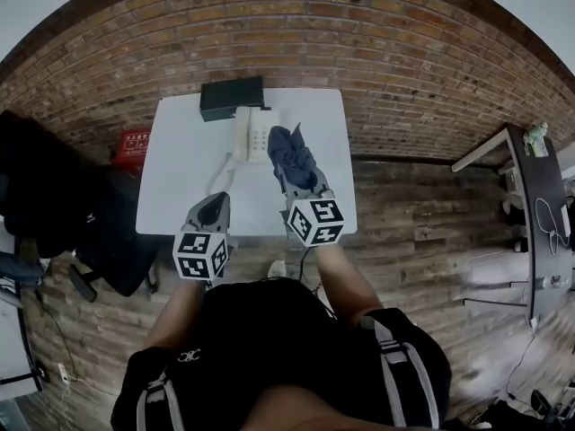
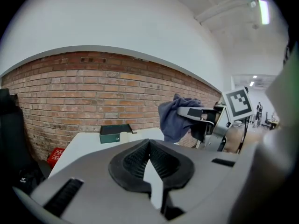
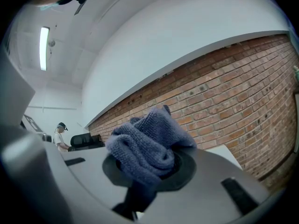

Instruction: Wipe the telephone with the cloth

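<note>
A white telephone point(image 1: 252, 136) lies at the far middle of the white table point(image 1: 180, 187), its cord curling toward the near edge. My right gripper point(image 1: 297, 178) is shut on a bunched dark blue cloth point(image 1: 292, 151), held above the table just right of the telephone. In the right gripper view the cloth point(image 3: 149, 143) bulges out of the gripper point(image 3: 154, 164) and hides the telephone. My left gripper point(image 1: 212, 210) hovers over the table's near edge, shut with nothing in it. The left gripper view shows its shut pads point(image 2: 140, 157), with the cloth point(image 2: 174, 118) to the right.
A dark box point(image 1: 232, 97) sits at the table's back edge against the brick wall, behind the telephone. A red crate point(image 1: 135, 142) and a black chair point(image 1: 54, 196) are left of the table. Another desk point(image 1: 539, 205) stands far right. A person point(image 3: 60, 134) is far off.
</note>
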Demonstrator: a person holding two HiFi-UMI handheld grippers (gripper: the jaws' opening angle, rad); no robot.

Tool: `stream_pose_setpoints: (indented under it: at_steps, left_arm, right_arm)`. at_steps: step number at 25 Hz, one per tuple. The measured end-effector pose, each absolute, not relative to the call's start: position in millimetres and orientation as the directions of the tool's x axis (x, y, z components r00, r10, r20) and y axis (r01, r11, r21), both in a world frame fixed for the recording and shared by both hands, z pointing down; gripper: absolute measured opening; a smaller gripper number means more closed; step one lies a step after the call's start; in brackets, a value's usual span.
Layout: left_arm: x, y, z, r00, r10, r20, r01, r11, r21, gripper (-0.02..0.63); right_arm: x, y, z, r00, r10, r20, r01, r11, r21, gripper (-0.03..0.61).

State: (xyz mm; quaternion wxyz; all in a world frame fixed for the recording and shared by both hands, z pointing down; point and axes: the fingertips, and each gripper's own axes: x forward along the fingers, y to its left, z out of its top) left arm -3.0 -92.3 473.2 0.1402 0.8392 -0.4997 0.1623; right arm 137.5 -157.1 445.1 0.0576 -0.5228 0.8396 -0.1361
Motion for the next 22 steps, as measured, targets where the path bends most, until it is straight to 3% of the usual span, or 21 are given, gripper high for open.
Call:
stream_pose_setpoints:
  at_steps: [22]
  left_arm:
    - [-26, -185, 477, 0.386, -0.838, 0.385, -0.921, -0.374, 0.109, -0.008]
  right_arm:
    - [114, -252, 457, -0.514, -0.851, 0.108, -0.841, 0.475, -0.260, 0.048]
